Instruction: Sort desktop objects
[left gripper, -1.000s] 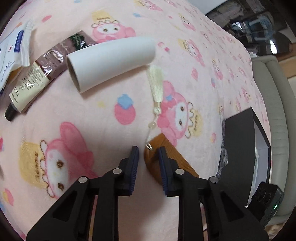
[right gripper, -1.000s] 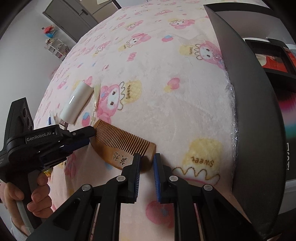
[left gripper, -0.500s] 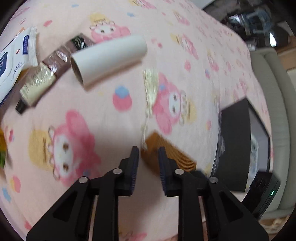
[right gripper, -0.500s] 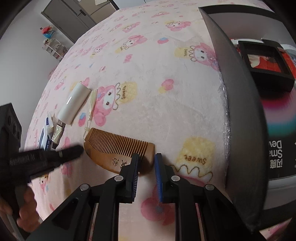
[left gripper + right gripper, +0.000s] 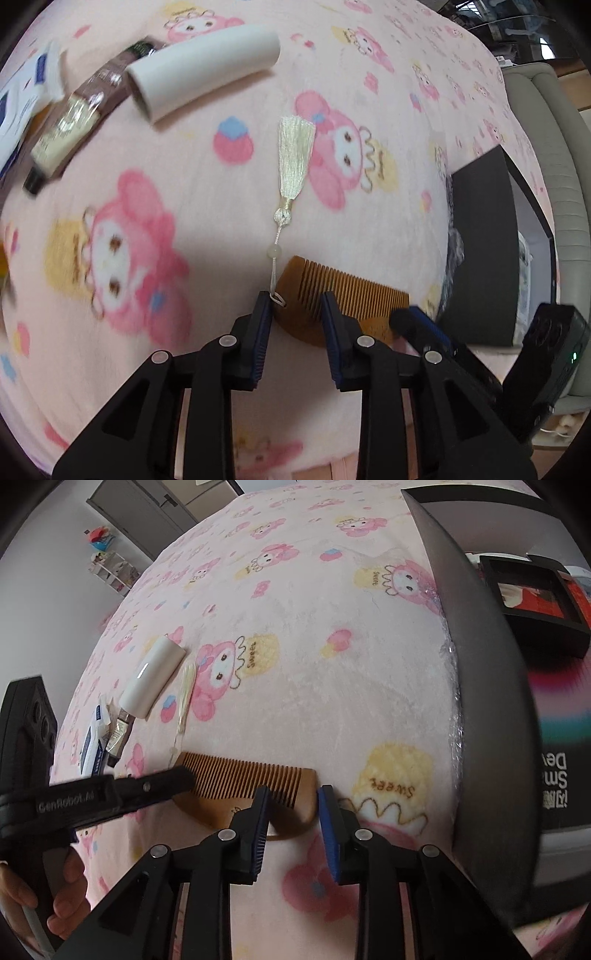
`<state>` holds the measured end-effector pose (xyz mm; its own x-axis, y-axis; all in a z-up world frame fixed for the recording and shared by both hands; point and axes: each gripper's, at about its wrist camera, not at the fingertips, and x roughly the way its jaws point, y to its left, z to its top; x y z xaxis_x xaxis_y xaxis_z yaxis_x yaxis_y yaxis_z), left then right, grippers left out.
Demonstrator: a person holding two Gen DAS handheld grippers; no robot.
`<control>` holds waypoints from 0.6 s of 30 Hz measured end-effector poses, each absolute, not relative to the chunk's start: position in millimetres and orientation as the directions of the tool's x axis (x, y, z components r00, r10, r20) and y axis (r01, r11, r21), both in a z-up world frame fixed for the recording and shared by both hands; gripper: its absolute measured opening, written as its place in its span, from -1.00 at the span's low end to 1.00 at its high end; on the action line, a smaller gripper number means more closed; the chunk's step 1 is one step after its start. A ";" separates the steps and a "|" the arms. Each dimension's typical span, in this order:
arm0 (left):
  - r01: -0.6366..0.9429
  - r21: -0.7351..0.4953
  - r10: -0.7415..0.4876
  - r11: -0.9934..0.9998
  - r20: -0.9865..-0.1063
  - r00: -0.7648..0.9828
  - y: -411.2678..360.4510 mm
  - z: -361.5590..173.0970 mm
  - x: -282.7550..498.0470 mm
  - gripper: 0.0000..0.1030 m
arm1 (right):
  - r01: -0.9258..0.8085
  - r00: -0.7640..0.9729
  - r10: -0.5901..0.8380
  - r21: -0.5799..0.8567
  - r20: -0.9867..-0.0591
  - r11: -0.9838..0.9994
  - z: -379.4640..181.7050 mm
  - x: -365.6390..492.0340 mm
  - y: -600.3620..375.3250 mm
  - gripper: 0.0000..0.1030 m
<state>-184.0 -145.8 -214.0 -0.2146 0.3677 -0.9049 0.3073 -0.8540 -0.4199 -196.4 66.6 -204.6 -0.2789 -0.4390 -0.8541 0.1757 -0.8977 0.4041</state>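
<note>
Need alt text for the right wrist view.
The right gripper, jaws opening, straddles one end of a wooden comb lying on a pink cartoon blanket. The left gripper reaches over the comb's other end; a black box stands to the right.

Wooden comb between opening jaws

Comb on blanket, tassel beyond it, roll further (tube perhaps touching), box right.

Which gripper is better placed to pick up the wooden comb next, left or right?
Probably the right gripper: its opening jaws straddle the wooden comb's end nearest the black box. The left gripper straddles the tassel end, farther from the box.
</note>
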 end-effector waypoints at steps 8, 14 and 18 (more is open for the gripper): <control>0.354 -0.441 0.374 -0.824 -0.895 -0.244 -155.0 -204.4 -156.0 -0.48 | 0.211 -0.208 -0.453 0.413 -0.867 -0.886 -201.6 -175.2 73.2 -0.53; 0.396 -0.462 0.389 -0.794 -0.886 -0.254 -164.4 -217.1 -168.4 -0.35 | 0.178 -0.209 -0.442 0.411 -0.872 -0.894 -209.2 -179.5 74.5 -0.54; 0.391 -0.458 0.401 -0.798 -0.888 -0.224 -158.2 -227.3 -177.1 -0.34 | 0.194 -0.217 -0.430 0.393 -0.876 -0.899 -214.0 -180.3 69.3 -0.53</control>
